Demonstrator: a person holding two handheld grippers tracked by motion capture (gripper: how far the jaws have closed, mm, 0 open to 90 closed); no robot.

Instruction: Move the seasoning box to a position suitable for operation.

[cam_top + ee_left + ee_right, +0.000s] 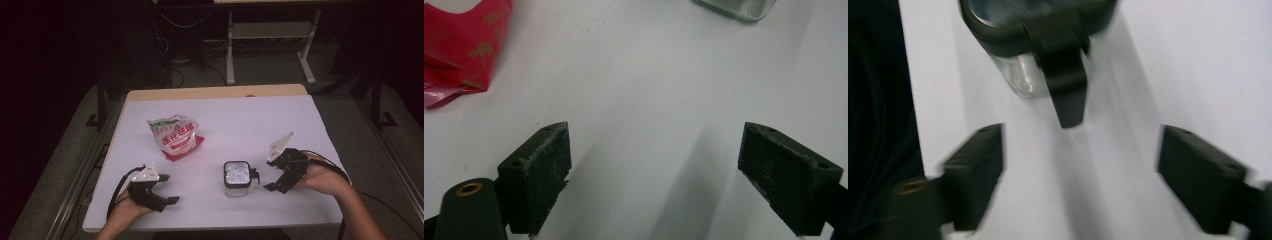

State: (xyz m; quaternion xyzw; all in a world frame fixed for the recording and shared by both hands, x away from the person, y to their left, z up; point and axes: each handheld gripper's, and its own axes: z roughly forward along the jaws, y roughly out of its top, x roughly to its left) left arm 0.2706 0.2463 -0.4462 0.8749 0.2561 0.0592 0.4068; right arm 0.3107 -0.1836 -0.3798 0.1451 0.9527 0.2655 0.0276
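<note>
A clear square jar with a black lid (236, 177) stands on the white table (280, 125), a black latch sticking out on its right side. My right gripper (266, 176) is open just right of it, its jaws apart either side of the latch (1064, 85). The jar's glass body (1020, 77) shows under the lid. A white and red printed bag (175, 136) lies at centre left. My left gripper (168, 189) is open near the front left edge, with nothing between its pads (544, 170). The bag's red corner (466, 42) and the jar's base (739, 7) show beyond it.
Past the table's far wooden edge (215, 92) is a dark floor with cables (180, 60) and a white metal frame (270, 45). The table's front edge runs close under both hands.
</note>
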